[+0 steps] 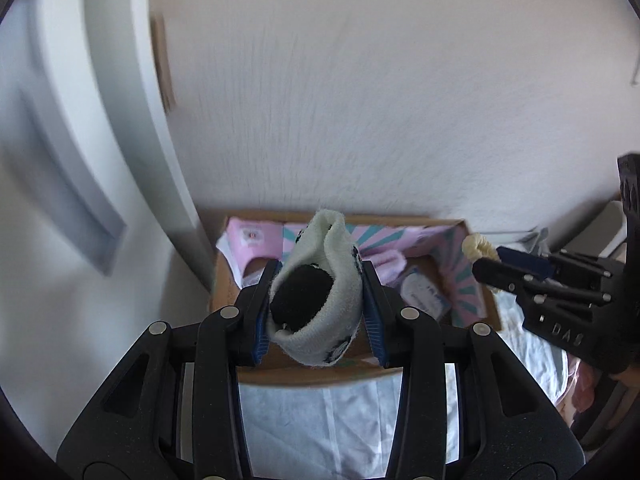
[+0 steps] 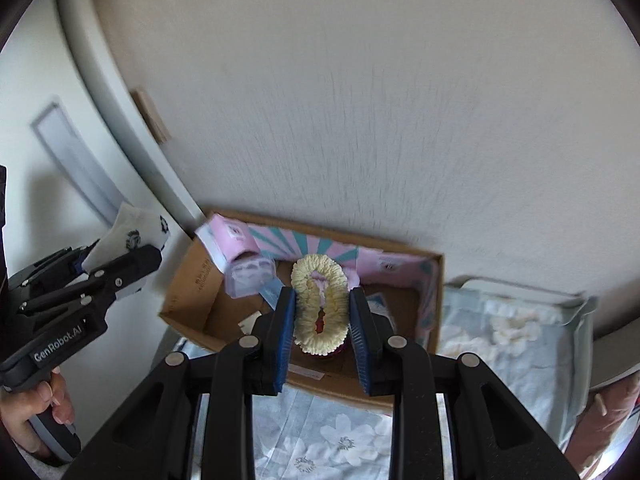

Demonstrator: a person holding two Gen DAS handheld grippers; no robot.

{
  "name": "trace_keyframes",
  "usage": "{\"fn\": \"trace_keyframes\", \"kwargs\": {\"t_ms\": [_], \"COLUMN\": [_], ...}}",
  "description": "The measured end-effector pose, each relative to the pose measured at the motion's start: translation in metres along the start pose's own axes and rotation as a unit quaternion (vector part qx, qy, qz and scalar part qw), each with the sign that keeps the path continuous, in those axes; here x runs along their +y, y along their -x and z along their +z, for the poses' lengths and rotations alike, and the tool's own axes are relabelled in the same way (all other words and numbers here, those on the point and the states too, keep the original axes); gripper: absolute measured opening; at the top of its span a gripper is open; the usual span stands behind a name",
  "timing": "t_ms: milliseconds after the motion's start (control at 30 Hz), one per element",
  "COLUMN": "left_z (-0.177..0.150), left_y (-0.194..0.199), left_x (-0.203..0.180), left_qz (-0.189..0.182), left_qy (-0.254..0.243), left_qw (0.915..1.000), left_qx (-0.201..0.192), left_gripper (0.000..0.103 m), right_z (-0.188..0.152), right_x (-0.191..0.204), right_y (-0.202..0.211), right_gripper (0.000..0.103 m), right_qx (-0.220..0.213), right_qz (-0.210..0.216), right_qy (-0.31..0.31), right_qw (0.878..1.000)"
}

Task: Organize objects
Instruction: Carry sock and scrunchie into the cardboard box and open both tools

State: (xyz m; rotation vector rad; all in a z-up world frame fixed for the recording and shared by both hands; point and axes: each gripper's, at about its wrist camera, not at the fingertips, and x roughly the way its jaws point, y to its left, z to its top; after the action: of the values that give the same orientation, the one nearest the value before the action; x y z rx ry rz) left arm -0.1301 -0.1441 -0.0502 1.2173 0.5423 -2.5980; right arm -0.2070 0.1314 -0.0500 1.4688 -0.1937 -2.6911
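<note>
My left gripper (image 1: 318, 304) is shut on a cream sock (image 1: 320, 312) with a black toe and dark prints, held above the near edge of an open cardboard box (image 1: 228, 292). My right gripper (image 2: 322, 320) is shut on a cream ruffled scrunchie (image 2: 320, 308), held over the same box (image 2: 192, 280). The right gripper also shows at the right of the left wrist view (image 1: 486, 258), with the scrunchie (image 1: 478, 246) at its tips. The left gripper (image 2: 120, 256) and the sock (image 2: 136, 232) show at the left of the right wrist view.
The box stands against a white wall on a pale floral bedsheet (image 2: 328, 436). Inside it are pink packages (image 2: 232, 240), a clear plastic case (image 2: 250, 276) and a pink-and-teal lining (image 1: 460, 272). A folded pale cushion (image 2: 516, 320) lies right of the box. A white door frame (image 1: 120, 120) is at the left.
</note>
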Motion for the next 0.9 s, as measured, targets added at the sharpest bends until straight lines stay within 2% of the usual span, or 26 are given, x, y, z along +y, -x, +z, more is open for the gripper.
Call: {"fn": "trace_keyframes", "kwargs": {"t_ms": [167,300,433,633,700,733,767,800,867,900], "left_z": [0.005,0.008,0.011,0.014,0.017,0.018,0.022,0.023,0.026,0.027], "left_y": [-0.065,-0.102,-0.127,-0.141,-0.142,-0.142,-0.143,-0.142,-0.140,-0.138], "left_x": [0.013,0.016,0.017,0.015,0.012,0.011,0.010,0.010,0.011,0.011], "left_qz": [-0.002,-0.002,-0.007,-0.013,-0.019,-0.019,-0.019,-0.019,-0.032,-0.034], "left_qy": [0.011,0.011,0.007,-0.006,-0.008,-0.010,-0.011,-0.011,-0.003,0.002], "left_qw": [0.9984,0.9962,0.9944,0.9928,0.9934,0.9939,0.9940,0.9941,0.9949,0.9951], "left_qx": [0.055,0.087,0.105,0.119,0.113,0.109,0.107,0.106,0.095,0.093], "left_gripper": [0.035,0.035,0.035,0.035,0.036,0.044,0.057,0.101,0.103,0.103], "right_z": [-0.001,-0.007,-0.009,-0.013,-0.015,-0.016,-0.017,-0.019,-0.023,-0.026], "right_x": [-0.010,-0.006,0.000,0.007,0.009,0.011,0.012,0.012,0.012,0.012], "right_y": [-0.058,-0.091,-0.106,-0.104,-0.100,-0.099,-0.098,-0.096,-0.094,-0.092], "right_gripper": [0.025,0.025,0.025,0.025,0.026,0.029,0.045,0.072,0.103,0.103], "right_qx": [0.058,0.081,0.089,0.089,0.084,0.085,0.085,0.084,0.089,0.091], "right_qz": [0.014,0.032,0.056,0.080,0.084,0.087,0.087,0.094,0.119,0.128], "right_qy": [-0.006,0.009,0.023,0.042,0.054,0.061,0.058,0.063,0.073,0.075], "right_qw": [0.998,0.996,0.994,0.992,0.991,0.991,0.991,0.990,0.986,0.985]}}
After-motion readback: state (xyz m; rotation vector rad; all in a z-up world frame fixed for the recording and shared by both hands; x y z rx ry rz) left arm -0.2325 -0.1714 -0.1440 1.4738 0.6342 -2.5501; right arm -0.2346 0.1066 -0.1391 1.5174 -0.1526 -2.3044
